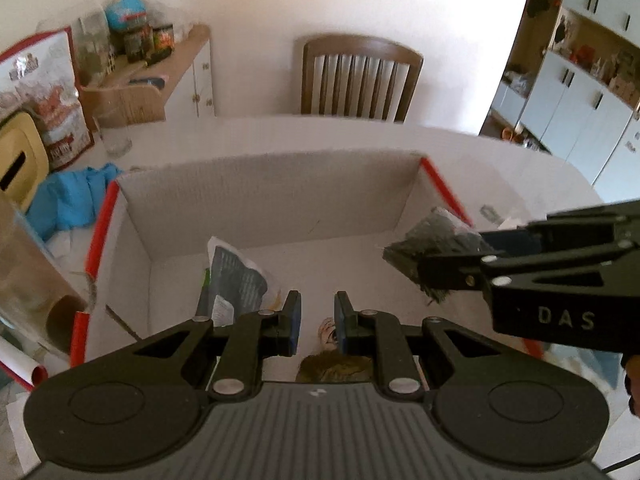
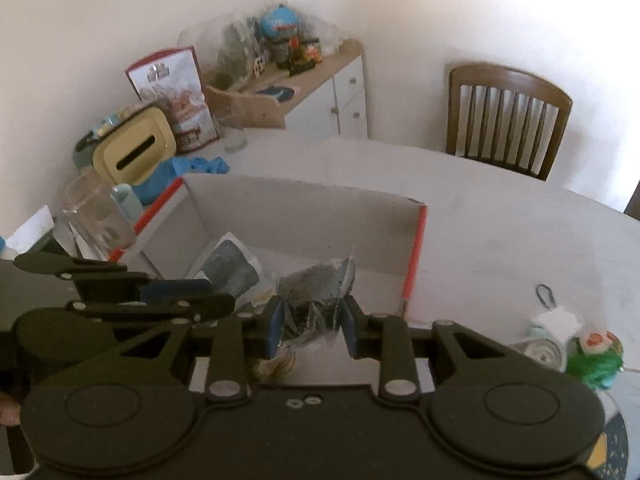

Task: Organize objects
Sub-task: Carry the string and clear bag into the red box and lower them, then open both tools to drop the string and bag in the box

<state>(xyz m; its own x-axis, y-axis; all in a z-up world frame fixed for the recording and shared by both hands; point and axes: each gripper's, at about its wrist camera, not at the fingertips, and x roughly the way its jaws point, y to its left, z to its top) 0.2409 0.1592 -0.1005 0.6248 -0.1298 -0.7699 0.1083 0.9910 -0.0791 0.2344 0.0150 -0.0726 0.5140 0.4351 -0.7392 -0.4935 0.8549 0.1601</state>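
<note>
A white cardboard box (image 1: 272, 192) (image 2: 300, 216) with red edges stands open on the white table. My right gripper (image 2: 310, 324) (image 1: 452, 252) is shut on a clear plastic bag of dark bits (image 2: 316, 292) (image 1: 428, 240) and holds it over the box's right side. My left gripper (image 1: 316, 320) (image 2: 200, 296) hovers over the near part of the box, shut with nothing between its blue pads. In the box a packet with a dark label (image 1: 236, 276) (image 2: 232, 268) leans on the left wall. A brown-haired item (image 1: 332, 364) lies at the near edge, partly hidden.
A drinking glass (image 2: 96, 216), blue cloth (image 1: 76, 196), a yellow slotted box (image 2: 132, 148) and a red-and-white bag (image 2: 176, 92) crowd the table's left. A green toy and small bits (image 2: 592, 356) lie to the right. A wooden chair (image 1: 360, 80) and a sideboard (image 2: 320, 92) stand behind.
</note>
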